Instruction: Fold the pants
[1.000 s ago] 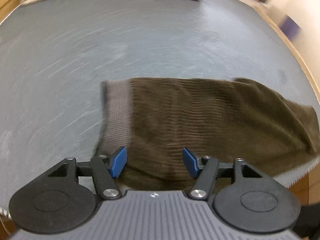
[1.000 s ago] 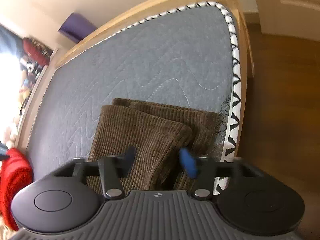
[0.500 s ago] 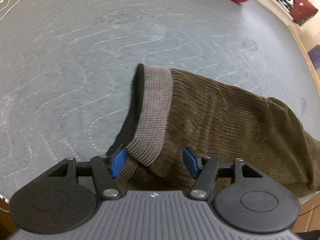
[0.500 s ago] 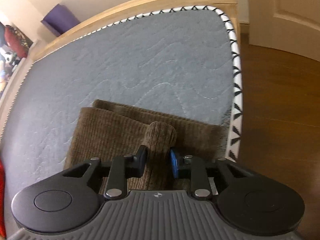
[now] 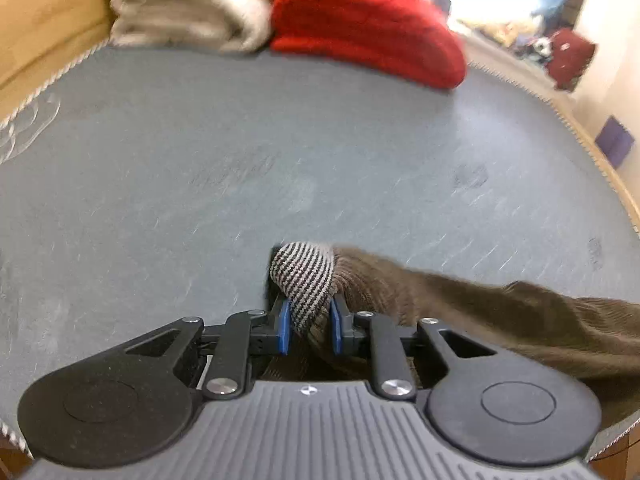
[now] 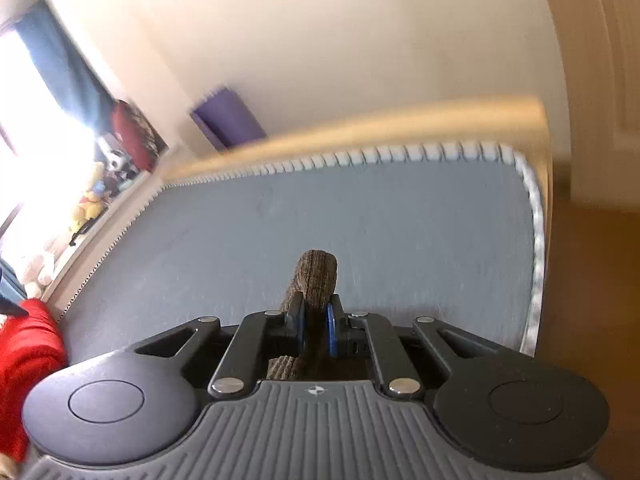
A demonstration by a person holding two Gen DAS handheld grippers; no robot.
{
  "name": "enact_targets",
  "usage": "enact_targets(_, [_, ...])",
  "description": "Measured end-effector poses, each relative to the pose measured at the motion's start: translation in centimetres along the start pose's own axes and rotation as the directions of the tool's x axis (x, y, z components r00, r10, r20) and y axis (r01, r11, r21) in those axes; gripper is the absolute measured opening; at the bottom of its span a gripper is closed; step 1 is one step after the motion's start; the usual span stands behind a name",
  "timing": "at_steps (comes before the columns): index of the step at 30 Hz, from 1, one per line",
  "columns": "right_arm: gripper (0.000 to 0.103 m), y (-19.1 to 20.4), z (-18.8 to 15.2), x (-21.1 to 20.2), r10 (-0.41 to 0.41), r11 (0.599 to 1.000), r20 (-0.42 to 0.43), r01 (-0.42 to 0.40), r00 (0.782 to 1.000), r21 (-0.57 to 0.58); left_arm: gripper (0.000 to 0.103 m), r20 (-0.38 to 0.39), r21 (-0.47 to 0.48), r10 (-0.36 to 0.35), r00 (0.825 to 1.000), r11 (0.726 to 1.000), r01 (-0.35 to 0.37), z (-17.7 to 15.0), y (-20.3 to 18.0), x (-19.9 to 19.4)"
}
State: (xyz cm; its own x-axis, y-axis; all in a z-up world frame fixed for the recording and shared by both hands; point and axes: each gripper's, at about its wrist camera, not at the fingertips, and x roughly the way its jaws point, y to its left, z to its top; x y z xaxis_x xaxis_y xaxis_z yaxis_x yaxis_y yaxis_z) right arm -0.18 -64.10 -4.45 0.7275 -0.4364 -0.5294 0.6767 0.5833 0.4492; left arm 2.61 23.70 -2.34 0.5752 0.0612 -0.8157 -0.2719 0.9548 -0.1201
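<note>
Both claws have just closed on the pants (image 5: pixel 480 312). A second ago each stood wide over cloth lying flat on the mattress (image 5: pixel 280 160); now the left claw (image 5: pixel 308 330) is pinching the striped waistband (image 5: pixel 304 276), jaws closing on it, and the right claw (image 6: pixel 316 330) is closing on a bunched fold (image 6: pixel 316 280) and has come up off the bed. That reads as the start of 1 fold, both ends lifted. A red blanket (image 5: pixel 360 28) and a cream one (image 5: pixel 188 8) sit at the far edge, well apart. Nothing blocks the mattress between.
</note>
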Motion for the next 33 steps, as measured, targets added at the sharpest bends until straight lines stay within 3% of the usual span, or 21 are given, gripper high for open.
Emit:
enact_targets(2, [0.010, -1.5, -0.7, 1.2, -0.111, 0.993, -0.103, 0.114, 0.989, 0.030, 0.022, -0.089, -0.006, 0.016, 0.996, 1.000, -0.017, -0.8, 0.6, 1.3])
enact_targets(5, [0.010, -3.4, -2.8, 3.8, -0.268, 0.962, -0.291, 0.271, 0.918, -0.032, 0.022, -0.193, 0.099, 0.078, 0.978, 0.993, -0.060, -2.2, 0.0, 3.4])
enact_targets(7, [0.011, -4.0, -3.5, 4.6, -0.296, 0.954, -0.336, 0.296, 0.894, -0.054, 0.023, -0.248, 0.154, 0.105, 0.963, 0.986, -0.068, -3.1, -0.5, 4.1])
enact_targets(9, [0.016, -4.0, -3.6, 4.8, -0.321, 0.947, -0.341, 0.308, 0.884, -0.093, 0.039, -0.257, 0.182, 0.139, 0.956, 0.979, -0.093, -3.3, -0.6, 4.1])
enact_targets(10, [0.024, -3.9, -3.3, 4.5, -0.348, 0.937, -0.320, 0.333, 0.881, -0.105, 0.046, -0.235, 0.189, 0.168, 0.957, 0.974, -0.124, -3.1, -0.7, 3.8])
enact_targets(11, [0.029, -3.8, -2.9, 4.0, -0.369, 0.929, -0.290, 0.355, 0.883, -0.103, 0.059, -0.187, 0.188, 0.199, 0.962, 0.968, -0.164, -2.4, -0.8, 3.4])
enact_targets(13, [0.032, -3.4, -2.2, 2.7, -0.411, 0.912, -0.197, 0.401, 0.890, -0.090, 0.061, 0.000, 0.223, 0.214, 0.977, 0.952, -0.209, -1.5, -1.8, 0.5])
enact_targets(15, [0.033, -2.2, -1.6, 1.4, -0.365, 0.929, -0.096, 0.355, 0.926, -0.103, 0.061, 0.122, 0.265, 0.141, 0.982, 0.949, -0.169, -1.3, -3.3, -1.4])
enact_targets(16, [0.033, -1.5, -1.5, 0.9, -0.314, 0.945, -0.057, 0.306, 0.948, -0.117, 0.061, 0.136, 0.275, 0.083, 0.987, 0.954, -0.118, -1.3, -3.7, -1.6])
enact_targets(18, [0.034, 0.1, -1.7, 0.6, -0.175, 0.971, -0.029, 0.168, 0.984, -0.168, 0.061, 0.047, 0.276, -0.058, 0.997, 0.960, 0.043, -1.6, -4.5, -0.6])
enact_targets(20, [0.036, 1.5, -2.7, 1.1, -0.034, 0.975, -0.099, 0.011, 0.995, -0.224, 0.061, -0.138, 0.246, -0.151, 0.979, 0.952, 0.182, -2.4, -4.5, 2.1])
enact_targets(21, [0.037, 2.3, -3.5, 1.6, 0.012, 0.963, -0.154, -0.053, 0.988, -0.263, 0.062, -0.241, 0.261, -0.112, 0.964, 0.949, 0.176, -3.1, -4.7, 3.9])
enact_targets(22, [0.039, 3.2, -4.4, 2.3, 0.025, 0.943, -0.210, -0.093, 0.977, -0.319, 0.060, -0.343, 0.301, -0.007, 0.939, 0.946, 0.117, -4.2, -4.5, 6.0])
enact_targets(23, [0.041, 3.8, -5.7, 3.4, -0.016, 0.918, -0.288, -0.100, 0.957, -0.383, 0.056, -0.405, 0.328, 0.063, 0.912, 0.941, 0.081, -5.1, -4.1, 7.3])
enact_targets(24, [0.041, 4.1, -6.7, 4.9, -0.088, 0.910, -0.368, -0.075, 0.926, -0.408, 0.055, -0.424, 0.334, 0.079, 0.902, 0.940, 0.074, -5.4, -3.8, 7.7])
enact_targets(25, [0.040, 3.5, -7.8, 6.4, -0.176, 0.912, -0.453, -0.028, 0.874, -0.410, 0.056, -0.405, 0.333, 0.065, 0.912, 0.939, 0.081, -5.0, -3.9, 7.2])
enact_targets(26, [0.035, 2.7, -8.3, 7.4, -0.233, 0.921, -0.491, 0.029, 0.839, -0.388, 0.057, -0.375, 0.328, 0.048, 0.926, 0.941, 0.084, -4.5, -4.1, 6.5])
enact_targets(28, [0.037, 3.6, -7.3, 6.8, -0.196, 0.931, -0.408, 0.039, 0.892, -0.362, 0.066, -0.281, 0.297, 0.004, 0.960, 0.951, 0.083, -3.0, -4.2, 4.7])
enact_targets(30, [0.038, 6.3, -6.6, 5.7, -0.113, 0.906, -0.294, -0.023, 0.949, -0.423, 0.069, -0.206, 0.247, -0.049, 0.977, 0.964, 0.101, -1.6, -4.3, 3.7])
enact_targets(32, [0.053, 8.6, -6.8, 5.2, -0.016, 0.905, -0.270, -0.101, 0.963, -0.413, 0.069, -0.168, 0.226, -0.048, 0.985, 0.970, 0.086, -0.5, -5.4, 3.9])
enact_targets(33, [0.056, 9.5, -7.1, 5.6, 0.031, 0.920, -0.302, -0.146, 0.953, -0.365, 0.069, -0.157, 0.230, -0.035, 0.987, 0.971, 0.071, -0.1, -5.9, 4.2])
